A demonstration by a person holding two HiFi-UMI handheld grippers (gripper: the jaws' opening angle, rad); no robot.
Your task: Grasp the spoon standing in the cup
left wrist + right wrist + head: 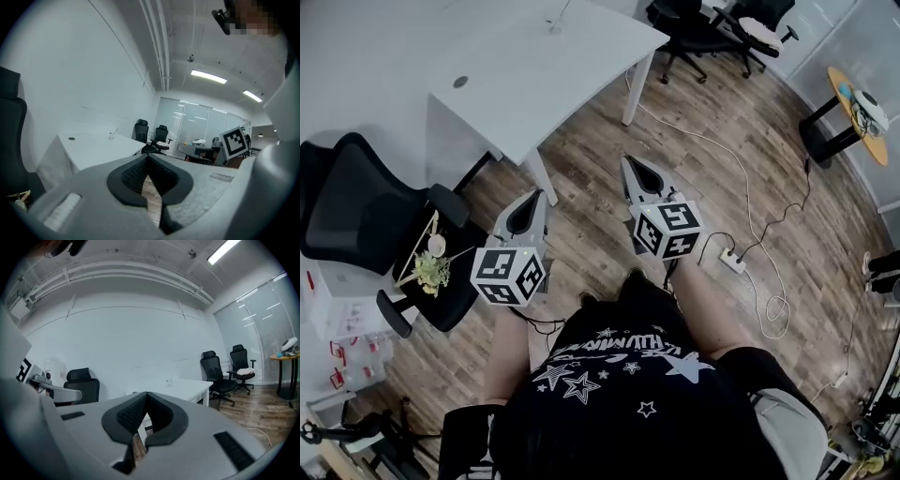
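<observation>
**Both closed, nothing held**

Left gripper (536,197) and right gripper (630,161) are over the wood floor (600,131), fingers shut together with nothing between them. The cup (553,23), with the spoon (563,8) standing in it, sits at the far side of the white tabletop (534,70), well apart from both.

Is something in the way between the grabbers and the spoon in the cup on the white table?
No, nothing visible does. The spoon stands in the cup far back on the white table. Between it and the left gripper and right gripper there is only wood floor and bare tabletop.
</observation>
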